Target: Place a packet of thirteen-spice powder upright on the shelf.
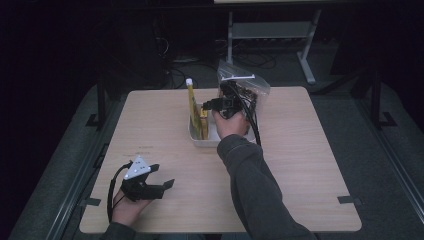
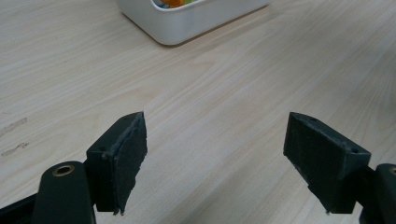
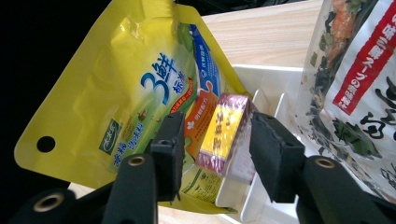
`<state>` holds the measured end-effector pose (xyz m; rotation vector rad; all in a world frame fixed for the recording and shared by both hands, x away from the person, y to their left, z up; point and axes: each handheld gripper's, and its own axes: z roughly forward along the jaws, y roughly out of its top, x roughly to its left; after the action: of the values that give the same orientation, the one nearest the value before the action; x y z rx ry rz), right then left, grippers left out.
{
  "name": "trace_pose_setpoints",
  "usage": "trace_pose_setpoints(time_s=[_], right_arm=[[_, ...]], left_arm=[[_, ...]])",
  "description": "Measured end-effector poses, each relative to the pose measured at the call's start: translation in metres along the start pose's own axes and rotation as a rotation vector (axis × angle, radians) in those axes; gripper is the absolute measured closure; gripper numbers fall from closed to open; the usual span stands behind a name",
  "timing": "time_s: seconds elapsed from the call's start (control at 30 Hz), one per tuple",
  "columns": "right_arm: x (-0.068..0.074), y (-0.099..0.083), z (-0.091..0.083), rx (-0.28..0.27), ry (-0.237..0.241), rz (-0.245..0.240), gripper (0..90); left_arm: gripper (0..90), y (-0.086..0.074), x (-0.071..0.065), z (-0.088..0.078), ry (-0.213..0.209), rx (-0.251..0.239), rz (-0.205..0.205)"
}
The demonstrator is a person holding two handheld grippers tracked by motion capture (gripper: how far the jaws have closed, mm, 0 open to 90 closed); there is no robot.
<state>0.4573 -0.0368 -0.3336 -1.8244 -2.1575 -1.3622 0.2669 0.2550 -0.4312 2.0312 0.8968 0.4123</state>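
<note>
right tool (image 3: 212,154): half open, our small yellow packet (image 3: 223,133) sits between its pads, no squeeze that we see | packet: in the white bin (image 1: 200,140) near the table's (image 1: 310,165) far edge, beside the yellow pouch (image 3: 126,88) | left tool (image 2: 215,158): wide open, holds nothing, near the table's front left corner

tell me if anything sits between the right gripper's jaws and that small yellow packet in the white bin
Nothing visible does. The small yellow packet stands right between the right gripper's parted jaws, beside the big yellow pouch in the white bin.
</note>
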Motion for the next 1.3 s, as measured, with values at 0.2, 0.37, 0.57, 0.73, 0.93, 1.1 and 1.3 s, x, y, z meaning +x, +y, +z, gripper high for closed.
trace_pose_setpoints(time_s=[0.2, 0.37, 0.57, 0.73, 0.93, 1.1, 1.3], right_arm=[[0.001, -0.001, -0.003, 0.016, 0.022, -0.014, 50.9], [0.001, -0.002, -0.007, 0.018, 0.054, -0.023, 48.0], [-0.004, -0.005, -0.013, 0.023, 0.093, -0.02, 44.1], [-0.011, -0.01, -0.017, 0.035, 0.122, -0.021, 42.9], [-0.017, -0.016, -0.024, 0.036, 0.146, -0.019, 42.1], [-0.02, -0.021, -0.028, 0.04, 0.166, -0.024, 41.3], [-0.024, -0.029, -0.035, 0.052, 0.194, -0.025, 40.8]], left_arm=[[20.9, 0.0, 0.0, 0.001, -0.001, 0.002, 0.001], [20.9, -0.001, 0.0, 0.001, 0.001, 0.004, 0.002], [20.9, -0.001, 0.0, 0.001, 0.0, 0.005, -0.003], [20.9, -0.002, 0.0, 0.001, -0.003, 0.016, 0.0], [20.8, -0.002, 0.001, 0.001, -0.003, 0.013, -0.007], [20.9, -0.003, 0.001, 0.001, -0.006, 0.016, -0.008], [20.8, -0.003, 0.001, 0.001, -0.006, 0.018, -0.009]])
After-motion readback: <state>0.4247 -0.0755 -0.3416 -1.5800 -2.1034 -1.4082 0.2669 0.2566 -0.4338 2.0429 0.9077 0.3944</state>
